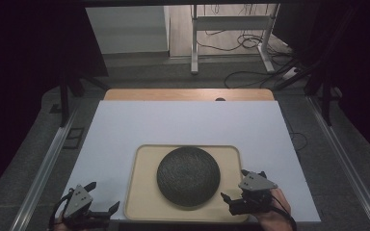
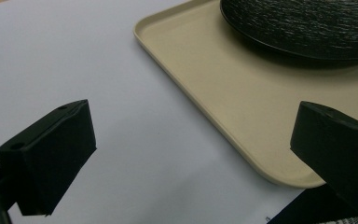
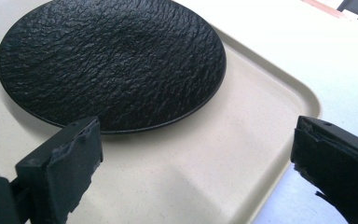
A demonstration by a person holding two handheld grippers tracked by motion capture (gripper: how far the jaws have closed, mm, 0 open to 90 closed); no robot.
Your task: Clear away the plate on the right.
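A round black plate [image 1: 188,175] with a rough, rippled surface lies in the middle of a beige tray [image 1: 144,192] near the front edge of the white table. My left gripper [image 1: 103,196] hovers open just off the tray's front left corner, nothing between its jaws. In the left gripper view the tray [image 2: 223,84] rim runs between the open left gripper [image 2: 191,121] jaws, with the plate [image 2: 303,23] beyond. My right gripper [image 1: 234,184] stands open over the tray's front right corner. In the right gripper view the plate [image 3: 112,60] and tray [image 3: 191,163] lie ahead of the open right gripper [image 3: 196,135].
The white table top [image 1: 183,120] stretches bare behind the tray to a wooden strip [image 1: 188,94] at the far edge. Beyond it, a metal frame [image 1: 231,43] and loose cables [image 1: 250,77] are on the floor. Dark curtains close in both sides.
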